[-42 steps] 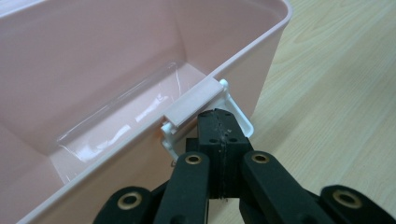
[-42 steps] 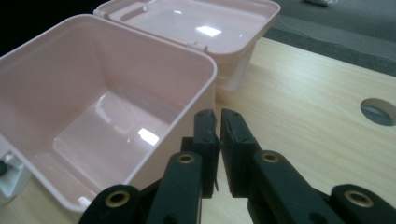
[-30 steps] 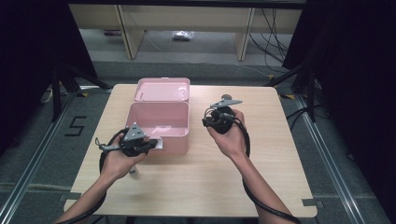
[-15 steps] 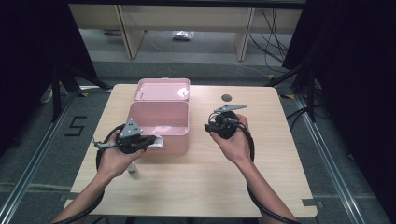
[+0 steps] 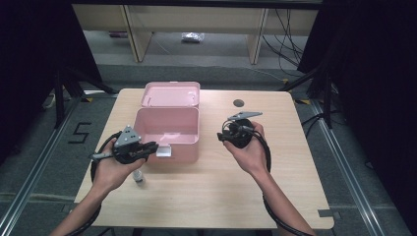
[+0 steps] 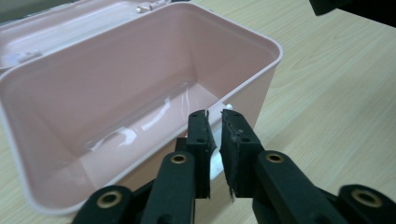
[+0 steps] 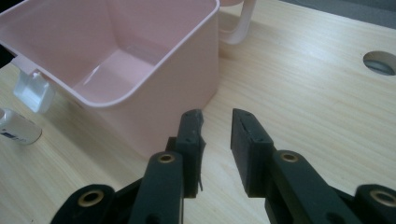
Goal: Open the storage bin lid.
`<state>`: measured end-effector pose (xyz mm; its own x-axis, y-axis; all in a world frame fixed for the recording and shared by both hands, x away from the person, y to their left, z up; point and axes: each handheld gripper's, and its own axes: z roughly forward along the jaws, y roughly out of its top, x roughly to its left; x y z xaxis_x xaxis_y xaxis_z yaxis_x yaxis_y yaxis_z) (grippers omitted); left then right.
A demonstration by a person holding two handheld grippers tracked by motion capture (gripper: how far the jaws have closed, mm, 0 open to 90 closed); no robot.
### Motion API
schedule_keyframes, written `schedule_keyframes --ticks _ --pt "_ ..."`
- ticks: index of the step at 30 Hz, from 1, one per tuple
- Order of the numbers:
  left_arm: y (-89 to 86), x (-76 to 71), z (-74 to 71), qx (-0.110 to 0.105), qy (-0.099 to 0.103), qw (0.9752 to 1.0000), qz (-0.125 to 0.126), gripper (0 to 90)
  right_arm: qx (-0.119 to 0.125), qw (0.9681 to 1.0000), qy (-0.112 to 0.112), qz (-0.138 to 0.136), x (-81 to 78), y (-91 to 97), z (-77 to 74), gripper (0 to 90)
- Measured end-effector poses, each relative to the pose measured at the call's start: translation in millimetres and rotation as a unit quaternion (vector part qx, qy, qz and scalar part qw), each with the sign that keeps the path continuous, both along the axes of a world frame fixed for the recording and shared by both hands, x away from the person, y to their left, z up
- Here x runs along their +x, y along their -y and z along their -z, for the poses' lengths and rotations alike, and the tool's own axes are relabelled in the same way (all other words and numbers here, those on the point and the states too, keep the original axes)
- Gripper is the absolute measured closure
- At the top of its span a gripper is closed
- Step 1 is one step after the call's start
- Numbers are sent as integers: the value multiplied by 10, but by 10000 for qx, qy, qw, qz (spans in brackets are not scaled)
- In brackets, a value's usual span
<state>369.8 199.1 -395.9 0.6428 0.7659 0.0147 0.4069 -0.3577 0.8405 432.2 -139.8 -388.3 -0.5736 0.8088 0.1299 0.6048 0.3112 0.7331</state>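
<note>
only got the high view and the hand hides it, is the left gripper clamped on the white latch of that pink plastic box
observer: no. the left gripper has a narrow gap and its jaws have just been opening. the white plastic latch of the pink plastic box sits low in that gap, and the pads look clear of it.
operator: anything inside the box
observer: nothing, just its bare glossy floor.
operator: right gripper holding anything
observer: no. the right gripper has just been opening too, with nothing between its jaws but bare wooden table.
</note>
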Motion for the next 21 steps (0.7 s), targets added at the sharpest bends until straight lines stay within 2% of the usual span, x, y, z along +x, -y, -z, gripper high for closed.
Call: schedule_keyframes --ticks 2,5,6,7,8,9,10,11,12,13,14,15,16,17,18,19,20,21 --pt "-44 -46 -2 -35 -16 10000 -73 766 -61 10000 54 -21 -14 13 7 730" --pt "-134 -114 7 47 -84 9998 -147 725 3 10000 -82 5 -34 29 25 724" --pt "-154 -133 19 -15 -106 9998 -188 713 -84 9999 57 -70 -25 47 43 722" --pt "-192 -154 14 102 -156 9996 -207 706 -55 9999 -115 35 -41 47 36 721" --pt "-223 -169 18 107 -205 9995 -235 697 -56 10000 7 -21 -35 63 50 719" --pt "-258 -181 9 243 -273 9991 -217 679 -77 9999 -115 -5 -45 76 45 716" --pt "-270 -184 13 190 -298 9991 -214 659 -82 9999 -60 -48 -36 87 59 714" --pt "-290 -197 2 267 -310 9988 -262 651 -89 9999 -70 -27 -38 94 64 713" --pt "-313 -199 0 267 -354 9988 -229 640 -97 9997 -200 26 -51 103 57 711" --pt "-319 -198 14 159 -401 9987 -269 617 -82 9999 -109 3 -47 114 73 708" --pt "-330 -201 16 138 -454 9984 -321 604 -93 9998 -198 29 -55 123 72 707" --pt "-341 -203 9 169 -526 9979 -331 597 -106 9998 -164 -6 -47 137 89 705" --pt "-352 -198 26 131 -519 9981 -313 593 -83 9996 -275 76 -63 134 86 703" --pt "-358 -199 35 151 -575 9977 -321 585 -60 9999 -120 45 -51 141 115 701" --pt "-366 -199 38 138 -661 9972 -327 575 -70 9993 -335 118 -75 136 105 699" --pt "-372 -199 44 94 -674 9971 -342 567 -175 9996 -203 -7 -51 167 125 697" --pt "-375 -200 44 107 -716 9967 -362 560 -180 9996 -232 -1 -60 171 126 695" --pt "-388 -198 39 211 -777 9962 -331 552 -167 9995 -264 4 -67 169 132 692"
